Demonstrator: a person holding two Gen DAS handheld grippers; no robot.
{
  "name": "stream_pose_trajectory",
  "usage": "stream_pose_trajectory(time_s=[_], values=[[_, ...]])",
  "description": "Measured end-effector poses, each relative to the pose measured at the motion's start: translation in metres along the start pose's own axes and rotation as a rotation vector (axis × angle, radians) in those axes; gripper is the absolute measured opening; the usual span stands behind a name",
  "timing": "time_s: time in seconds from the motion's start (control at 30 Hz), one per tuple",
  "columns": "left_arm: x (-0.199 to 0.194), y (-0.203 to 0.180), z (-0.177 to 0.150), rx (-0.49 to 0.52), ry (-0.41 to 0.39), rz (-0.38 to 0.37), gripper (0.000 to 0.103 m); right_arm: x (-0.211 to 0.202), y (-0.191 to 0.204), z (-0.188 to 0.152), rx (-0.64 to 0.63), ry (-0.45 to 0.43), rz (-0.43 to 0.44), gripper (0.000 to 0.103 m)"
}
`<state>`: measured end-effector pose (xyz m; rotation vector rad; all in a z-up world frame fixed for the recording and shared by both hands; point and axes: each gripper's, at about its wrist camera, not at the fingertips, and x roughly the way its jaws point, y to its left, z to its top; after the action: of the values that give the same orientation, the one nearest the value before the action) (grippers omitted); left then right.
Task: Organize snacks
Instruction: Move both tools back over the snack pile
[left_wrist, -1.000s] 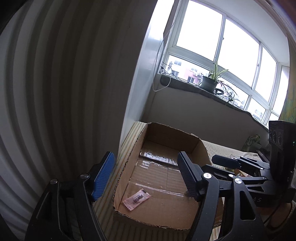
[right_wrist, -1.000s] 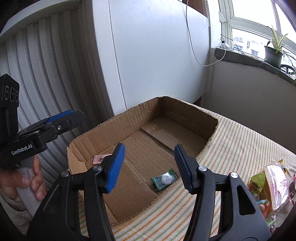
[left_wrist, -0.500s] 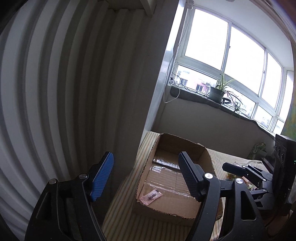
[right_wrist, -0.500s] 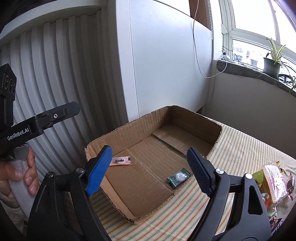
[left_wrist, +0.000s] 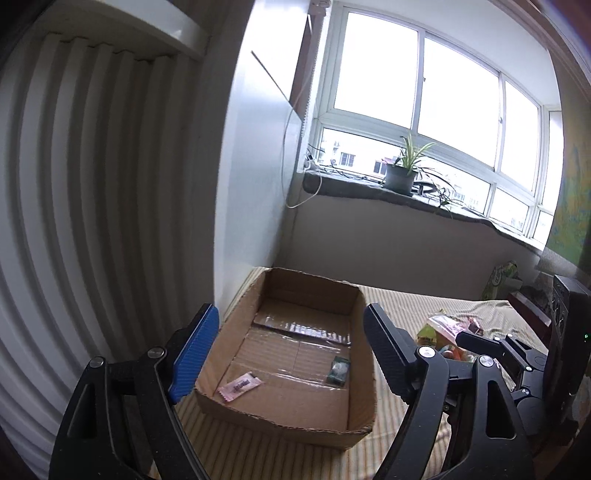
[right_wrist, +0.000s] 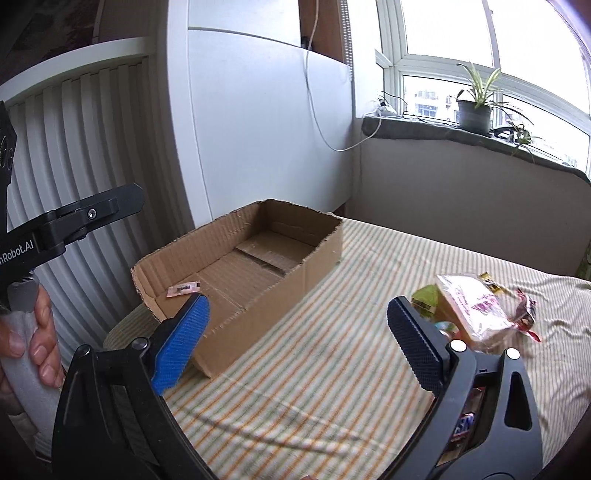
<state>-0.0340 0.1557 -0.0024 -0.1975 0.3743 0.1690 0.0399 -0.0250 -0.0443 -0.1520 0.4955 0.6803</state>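
- Snacks already in the cardboard box (left_wrist: 360, 373): a pink sachet (left_wrist: 240, 385) near its left corner and a green packet (left_wrist: 339, 371) by its right wall.
- More snack packets (right_wrist: 476, 306) lie heaped to the box's right on the striped cloth (right_wrist: 332, 369).
- Left gripper (left_wrist: 291, 354) and right gripper (right_wrist: 295, 336) both gape wide, holding nothing.
- A potted plant (left_wrist: 400, 173) stands on the far windowsill.

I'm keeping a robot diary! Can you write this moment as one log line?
left gripper: open, empty | right gripper: open, empty | cardboard box: pink packet, green packet inside | snack pile: on striped cloth
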Motion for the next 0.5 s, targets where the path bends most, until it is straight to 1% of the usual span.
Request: stream_pose_trajectory(time_s=[0.1, 0.33, 0.5], values=[[0.005, -0.032, -0.004, 0.04, 0.015, -0.052, 0.081, -0.021, -0.03, -0.013, 0.039, -0.006, -0.062, 0.099], [0.019, -0.105, -0.012, 0.135, 0.063, -0.177, 0.081, -0.078, -0.108, -0.045, 0.126, -0.021, -0.244, 0.099], [0.024, -0.146, -0.017, 0.191, 0.09, -0.257, 0.081, -0.106, -0.154, -0.066, 0.203, -0.012, -0.334, 0.099]])
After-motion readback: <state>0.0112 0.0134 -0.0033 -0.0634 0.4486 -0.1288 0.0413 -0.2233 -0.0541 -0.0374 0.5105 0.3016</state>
